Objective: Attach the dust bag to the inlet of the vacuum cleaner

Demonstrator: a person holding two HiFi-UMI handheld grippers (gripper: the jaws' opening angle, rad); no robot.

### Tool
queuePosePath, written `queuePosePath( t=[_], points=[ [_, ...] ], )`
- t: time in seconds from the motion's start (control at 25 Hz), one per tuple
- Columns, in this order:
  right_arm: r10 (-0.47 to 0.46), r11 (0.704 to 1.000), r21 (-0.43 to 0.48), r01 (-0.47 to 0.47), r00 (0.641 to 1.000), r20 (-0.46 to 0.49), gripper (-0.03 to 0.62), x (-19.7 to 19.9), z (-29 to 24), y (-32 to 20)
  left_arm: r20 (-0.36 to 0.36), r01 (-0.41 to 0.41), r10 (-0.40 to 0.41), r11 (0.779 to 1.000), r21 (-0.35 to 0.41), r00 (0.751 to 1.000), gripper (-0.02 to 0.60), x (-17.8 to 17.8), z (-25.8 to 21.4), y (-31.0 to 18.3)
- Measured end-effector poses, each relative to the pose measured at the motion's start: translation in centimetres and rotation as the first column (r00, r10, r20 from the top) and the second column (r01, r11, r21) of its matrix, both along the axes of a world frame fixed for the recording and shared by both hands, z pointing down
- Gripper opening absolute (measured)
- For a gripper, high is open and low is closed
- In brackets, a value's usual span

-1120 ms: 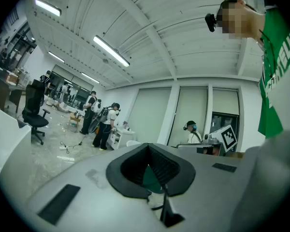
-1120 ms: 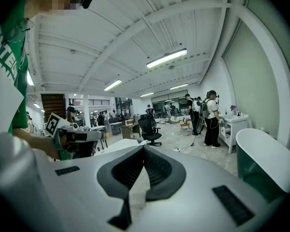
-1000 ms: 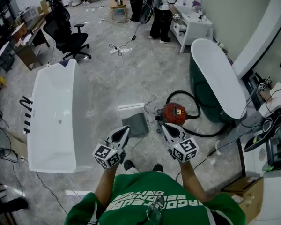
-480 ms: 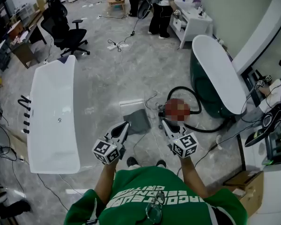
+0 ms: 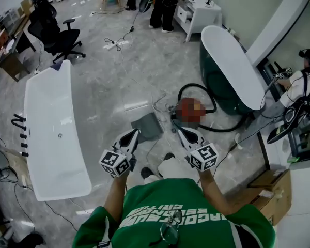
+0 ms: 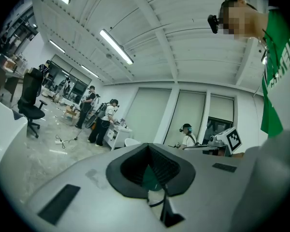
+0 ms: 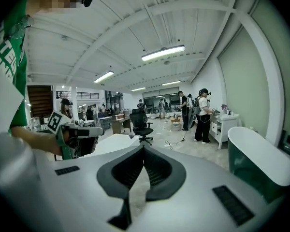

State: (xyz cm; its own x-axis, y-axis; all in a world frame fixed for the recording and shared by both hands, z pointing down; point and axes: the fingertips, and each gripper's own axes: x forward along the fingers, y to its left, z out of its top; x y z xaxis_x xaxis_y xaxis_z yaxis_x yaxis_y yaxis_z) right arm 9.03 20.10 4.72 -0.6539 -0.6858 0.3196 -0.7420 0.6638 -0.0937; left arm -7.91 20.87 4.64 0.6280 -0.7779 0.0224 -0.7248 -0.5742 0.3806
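The red vacuum cleaner point(image 5: 190, 111) stands on the marble floor with its black hose point(image 5: 217, 128) looped round it; a mosaic patch covers part of it. The grey dust bag point(image 5: 147, 126) lies flat on the floor just left of it. My left gripper point(image 5: 133, 134) hovers at waist height near the bag, and in the left gripper view the gripper point(image 6: 147, 146) is shut and empty. My right gripper point(image 5: 180, 132) hovers beside the vacuum, and in the right gripper view the gripper point(image 7: 143, 148) is shut and empty. Neither gripper touches anything.
A long white bathtub point(image 5: 51, 133) lies at the left. A dark green tub with a white rim point(image 5: 230, 71) stands right of the vacuum. A cardboard box point(image 5: 271, 187) sits at the right, an office chair point(image 5: 57, 35) and standing people farther back. Cables trail on the floor.
The person has stepped forward, so the bag and vacuum lie closer below both grippers. Both grippers moved forward and slightly down and stayed shut.
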Motion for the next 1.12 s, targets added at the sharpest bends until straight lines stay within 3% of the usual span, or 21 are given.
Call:
queuePosePath(
  t=[0.28,0.72,1.12],
  points=[
    [0.01,1.0,-0.02,-0.01,1.0,-0.002,0.008,-0.5,1.2,-3.0,0.014,-0.014,0.014,1.0,-0.008,1.0,0.005,-0.5,1.1,-3.1],
    [-0.066,0.997,-0.027,0.067,0.997,0.043,0.008,-5.5,2.0,-10.5,0.046,0.015,-0.014,1.0,-0.021,0.999,0.005,-3.1,1.3,-9.1],
    [-0.066,0.996,-0.052,0.069,0.996,0.058,0.008,-4.7,2.7,-17.8,0.07,0.011,-0.008,0.999,-0.043,0.997,0.004,-2.7,0.7,-16.0]
  ],
)
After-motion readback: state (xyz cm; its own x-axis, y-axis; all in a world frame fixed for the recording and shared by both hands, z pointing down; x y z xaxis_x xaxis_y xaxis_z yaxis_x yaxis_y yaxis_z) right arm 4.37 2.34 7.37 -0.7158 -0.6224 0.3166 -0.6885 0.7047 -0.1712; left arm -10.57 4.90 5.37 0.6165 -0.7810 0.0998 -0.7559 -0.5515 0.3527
